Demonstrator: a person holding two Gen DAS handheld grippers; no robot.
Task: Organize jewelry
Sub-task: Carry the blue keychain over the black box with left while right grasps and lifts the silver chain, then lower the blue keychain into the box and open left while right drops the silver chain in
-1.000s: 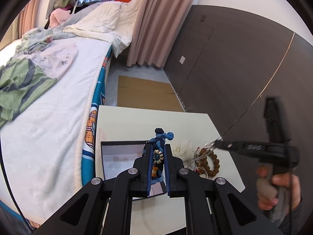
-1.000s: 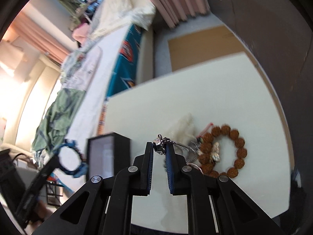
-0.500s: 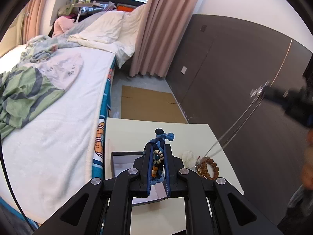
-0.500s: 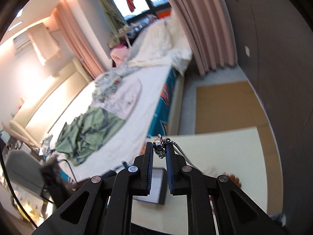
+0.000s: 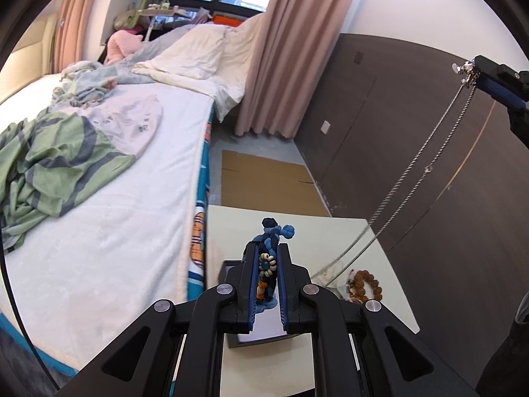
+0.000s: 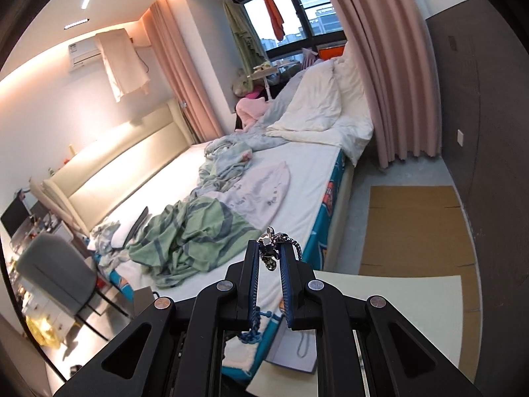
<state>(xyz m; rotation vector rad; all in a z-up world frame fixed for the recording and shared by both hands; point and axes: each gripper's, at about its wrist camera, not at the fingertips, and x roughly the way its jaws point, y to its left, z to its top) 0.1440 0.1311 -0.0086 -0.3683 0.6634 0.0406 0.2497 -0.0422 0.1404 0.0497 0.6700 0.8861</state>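
My left gripper (image 5: 267,248) is shut on a blue braided bracelet (image 5: 269,231) strung with pale and orange beads, held above an open black box (image 5: 261,329) with a white lining. High at the upper right of the left wrist view, my right gripper (image 5: 473,70) is shut on the clasp end of a silver chain (image 5: 426,162). The chain hangs taut down to the cream table (image 5: 297,228). In the right wrist view the right gripper (image 6: 269,248) pinches the chain's clasp (image 6: 270,258), with the blue bracelet (image 6: 252,329) and box (image 6: 291,352) far below.
A brown bead bracelet (image 5: 365,286) and a small white pouch (image 5: 330,276) lie on the table right of the box. A bed (image 5: 115,198) with rumpled clothes borders the table's left. A dark panelled wall (image 5: 396,132) stands on the right, cardboard (image 5: 264,185) on the floor beyond.
My right gripper has risen high and rolled, drawing the silver chain up off the table until it is taut. The left gripper has lifted slightly with the blue bracelet still in it.
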